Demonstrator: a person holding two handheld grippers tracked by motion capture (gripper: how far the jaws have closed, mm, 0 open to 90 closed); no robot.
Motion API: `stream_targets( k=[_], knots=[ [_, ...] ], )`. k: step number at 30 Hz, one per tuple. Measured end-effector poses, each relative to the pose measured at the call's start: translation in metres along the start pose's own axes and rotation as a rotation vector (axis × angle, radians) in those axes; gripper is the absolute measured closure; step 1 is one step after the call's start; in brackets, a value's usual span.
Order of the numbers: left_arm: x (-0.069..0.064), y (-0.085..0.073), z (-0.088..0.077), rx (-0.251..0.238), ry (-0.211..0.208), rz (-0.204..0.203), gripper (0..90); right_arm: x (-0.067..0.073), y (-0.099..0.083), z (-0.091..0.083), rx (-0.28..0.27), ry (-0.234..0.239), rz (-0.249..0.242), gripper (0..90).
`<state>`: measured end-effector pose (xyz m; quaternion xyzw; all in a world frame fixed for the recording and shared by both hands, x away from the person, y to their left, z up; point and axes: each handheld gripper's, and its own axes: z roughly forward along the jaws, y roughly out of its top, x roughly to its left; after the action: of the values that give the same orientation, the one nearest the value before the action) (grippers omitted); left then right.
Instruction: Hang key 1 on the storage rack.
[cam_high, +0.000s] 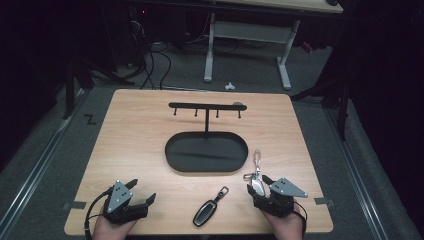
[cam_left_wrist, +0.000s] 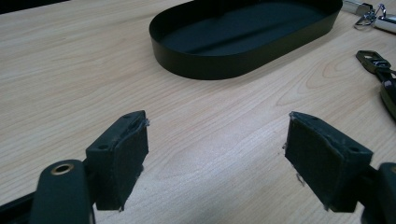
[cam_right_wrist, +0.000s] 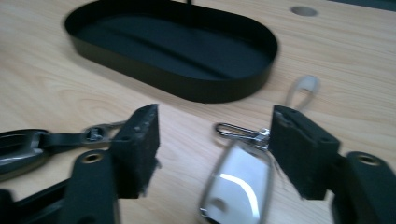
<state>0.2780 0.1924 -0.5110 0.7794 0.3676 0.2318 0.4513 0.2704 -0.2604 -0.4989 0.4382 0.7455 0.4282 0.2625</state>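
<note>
A silver key fob (cam_high: 257, 186) lies on the wooden table at the front right, with a ring and a clip (cam_high: 257, 159) stretching away from it. My right gripper (cam_high: 259, 184) stands over it, open. In the right gripper view the silver fob (cam_right_wrist: 238, 179) lies between the jaws of the right gripper (cam_right_wrist: 215, 126), close to the right pad, with a gap on the left. A black key fob (cam_high: 205, 212) with a strap lies at the front centre. My left gripper (cam_high: 143, 190) rests at the front left, open, and nothing lies between the jaws of the left gripper (cam_left_wrist: 215, 135).
A black oval tray (cam_high: 206, 170) sits mid-table, with a black T-shaped hook rack (cam_high: 206, 106) rising behind it. The tray wall (cam_left_wrist: 210, 67) lies ahead of the left gripper, and the tray wall (cam_right_wrist: 187, 86) is just beyond the right jaws. The black fob (cam_right_wrist: 18, 149) lies left of the right gripper.
</note>
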Motion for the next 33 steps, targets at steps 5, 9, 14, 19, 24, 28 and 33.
stream_targets(
  k=[5,9,14,19,24,28,33],
  knots=[
    [0.001,-0.003,-0.004,0.004,0.009,0.001,21.7,0.020,0.004,0.008,0.017,0.082,-0.022,46.3],
    [0.002,-0.005,-0.009,0.005,-0.001,-0.013,21.7,0.041,0.007,0.014,0.040,0.144,-0.075,47.6],
    [0.001,-0.007,-0.015,-0.006,0.008,-0.008,21.2,0.065,0.010,0.024,0.058,0.216,-0.103,51.1],
    [0.002,-0.010,-0.020,0.002,0.018,-0.004,21.3,0.081,0.009,0.032,0.077,0.268,-0.121,64.0],
    [0.002,-0.014,-0.023,0.014,0.023,-0.004,21.3,0.090,0.009,0.037,0.095,0.367,-0.133,80.6],
    [0.003,-0.016,-0.026,0.016,0.032,-0.010,21.3,0.094,0.010,0.038,0.101,0.420,-0.152,90.0],
    [0.003,-0.018,-0.025,0.021,0.035,-0.016,21.3,0.100,0.009,0.040,0.135,0.465,-0.180,90.0]
  ],
)
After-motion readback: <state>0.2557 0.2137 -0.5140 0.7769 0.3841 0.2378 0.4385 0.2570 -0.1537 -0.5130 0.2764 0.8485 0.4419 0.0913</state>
